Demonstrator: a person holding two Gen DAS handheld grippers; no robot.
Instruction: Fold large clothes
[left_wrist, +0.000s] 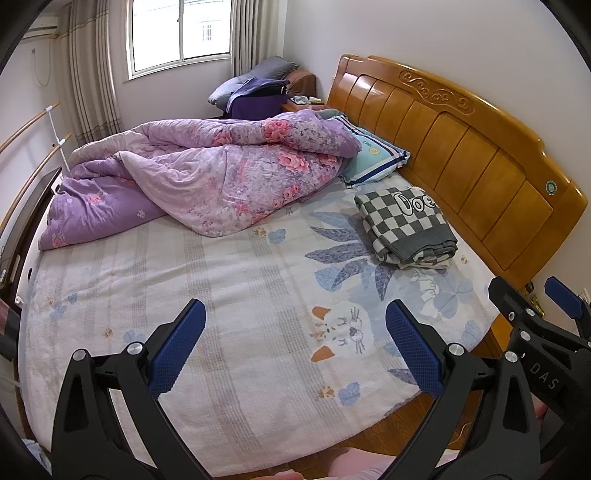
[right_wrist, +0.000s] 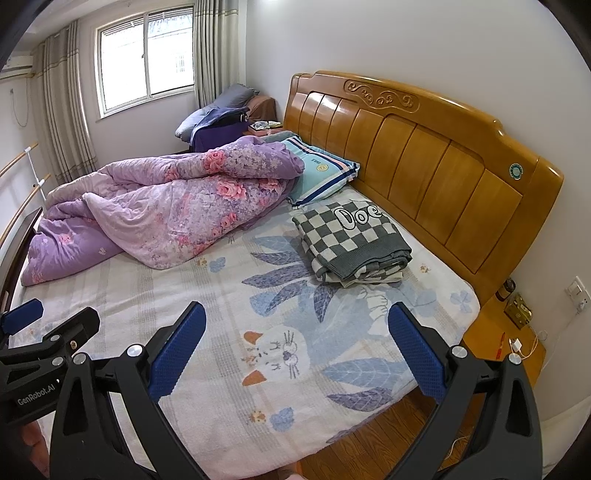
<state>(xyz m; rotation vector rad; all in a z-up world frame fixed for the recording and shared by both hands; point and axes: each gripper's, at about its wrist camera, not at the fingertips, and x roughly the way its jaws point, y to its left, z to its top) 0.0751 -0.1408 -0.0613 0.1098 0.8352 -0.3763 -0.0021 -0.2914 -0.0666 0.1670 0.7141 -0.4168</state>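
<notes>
Grey-and-white checks caught my eye first: the folded checkered garment (left_wrist: 406, 225) (right_wrist: 356, 243) sat up near the wooden headboard (left_wrist: 461, 147) (right_wrist: 424, 162), just beside a striped blue pillow (left_wrist: 373, 155) (right_wrist: 325, 173). It lay flat on the bed sheet (left_wrist: 221, 295) (right_wrist: 184, 295), the one with the leaf and cat print. A rumpled purple floral quilt (left_wrist: 207, 177) (right_wrist: 159, 206) was heaped along the window side of the bed, well apart from the garment.

Both tools hovered over the foot side of the mattress, holding nothing. The left gripper (left_wrist: 295, 347) had its jaws spread wide, blue pads facing each other with only sheet between them. The right gripper (right_wrist: 295, 350) was the same, jaws released and wide. Each showed up at the edge of the other's camera, so they were close side by side. A small nightstand (right_wrist: 506, 339) stood by the headboard corner.
</notes>
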